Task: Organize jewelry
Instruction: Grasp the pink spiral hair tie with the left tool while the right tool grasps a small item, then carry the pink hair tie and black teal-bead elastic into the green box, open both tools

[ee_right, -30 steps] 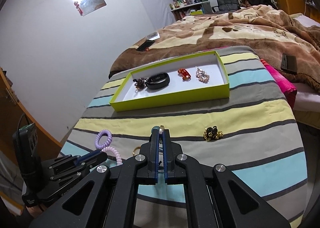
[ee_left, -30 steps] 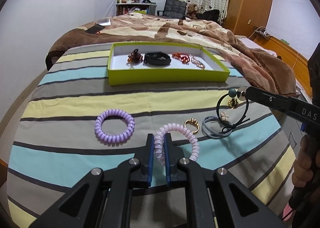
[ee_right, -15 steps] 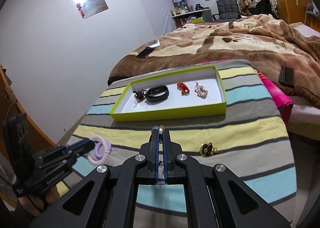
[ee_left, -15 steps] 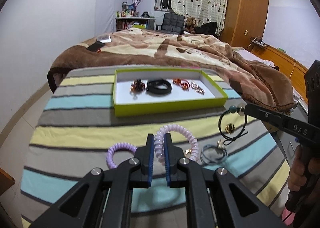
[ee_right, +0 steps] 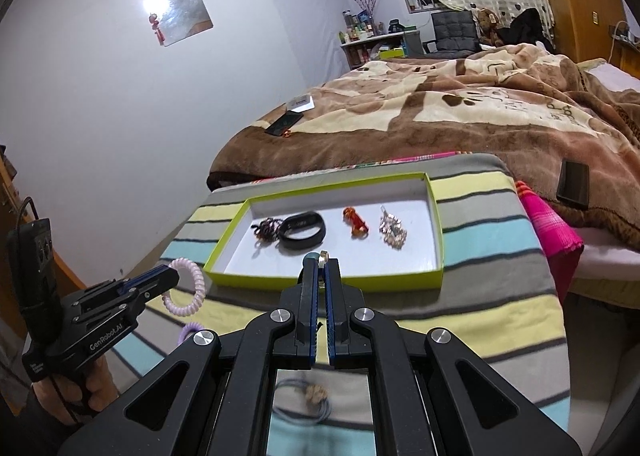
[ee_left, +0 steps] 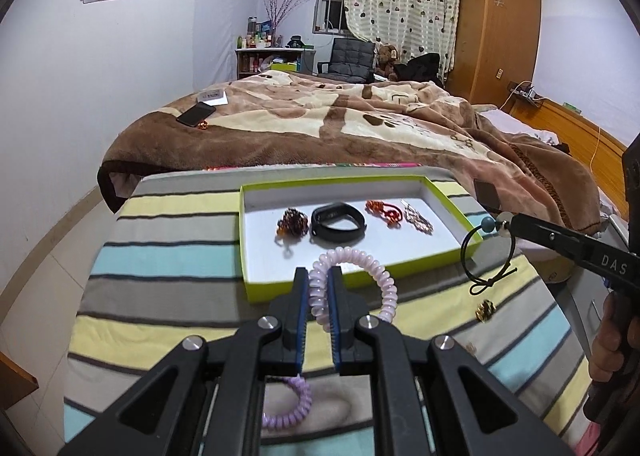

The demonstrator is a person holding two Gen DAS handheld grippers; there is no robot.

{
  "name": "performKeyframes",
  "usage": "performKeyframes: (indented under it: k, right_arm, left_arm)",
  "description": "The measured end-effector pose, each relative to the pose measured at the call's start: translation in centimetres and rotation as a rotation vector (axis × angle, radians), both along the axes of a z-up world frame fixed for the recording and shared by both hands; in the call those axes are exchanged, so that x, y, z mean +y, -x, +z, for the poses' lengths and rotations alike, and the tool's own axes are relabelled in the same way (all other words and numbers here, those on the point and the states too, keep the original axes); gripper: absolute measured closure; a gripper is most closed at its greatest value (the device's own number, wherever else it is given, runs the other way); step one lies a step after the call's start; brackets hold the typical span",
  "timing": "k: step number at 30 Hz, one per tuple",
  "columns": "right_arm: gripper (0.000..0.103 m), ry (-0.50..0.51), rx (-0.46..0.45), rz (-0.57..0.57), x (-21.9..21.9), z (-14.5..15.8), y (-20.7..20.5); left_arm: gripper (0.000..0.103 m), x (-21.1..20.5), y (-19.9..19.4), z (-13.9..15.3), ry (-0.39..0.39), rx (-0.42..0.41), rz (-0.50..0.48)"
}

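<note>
A green-rimmed tray (ee_left: 362, 283) (ee_right: 437, 230) on the striped table holds a brown beaded piece (ee_left: 293, 222), a black band (ee_left: 338, 222) (ee_right: 302, 231), a red piece (ee_left: 383, 210) (ee_right: 355, 222) and a pale chain (ee_left: 418, 218) (ee_right: 393, 231). My left gripper (ee_left: 318, 282) (ee_right: 172, 276) is shut on a pink spiral hair tie (ee_left: 374, 276) (ee_right: 192, 288), lifted before the tray's front wall. My right gripper (ee_right: 320, 270) (ee_left: 516, 225) is shut on a black elastic hair tie (ee_left: 474, 256) with a teal bead (ee_left: 487, 222) (ee_right: 310, 258), held above the tray's right front corner.
A purple spiral hair tie (ee_left: 294, 402) (ee_right: 188, 332), a gold piece (ee_left: 485, 310) and a blue-grey hair tie (ee_right: 308, 400) lie on the striped cloth. A bed with a brown blanket (ee_left: 340, 123) stands behind the table. A phone (ee_right: 574, 183) lies on the blanket.
Both grippers have lifted their hair ties off the table and moved forward toward the tray. The purple hair tie, gold pieces and blue-grey tie stayed on the cloth.
</note>
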State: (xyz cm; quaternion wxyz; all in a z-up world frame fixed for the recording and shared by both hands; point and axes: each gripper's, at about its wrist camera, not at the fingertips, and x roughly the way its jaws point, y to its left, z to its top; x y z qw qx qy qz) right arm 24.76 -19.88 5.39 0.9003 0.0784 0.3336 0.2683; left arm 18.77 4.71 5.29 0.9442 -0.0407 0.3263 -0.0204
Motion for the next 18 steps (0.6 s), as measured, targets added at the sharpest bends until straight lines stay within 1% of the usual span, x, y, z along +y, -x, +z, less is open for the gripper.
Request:
performKeyframes:
  k: [12,18]
  right_arm:
    - [0.1,0.042,-0.012,-0.034,0.4,0.2,-4.6]
    - [0.1,0.057,0.014,-0.052,0.5,-0.7,-6.7]
  left_arm:
    - [0.093,1.4,-4.3,0.3,-0.016,-0.006,0.027]
    - [0.093,1.5,-6.3,-0.5,-0.028,0.015,0.033]
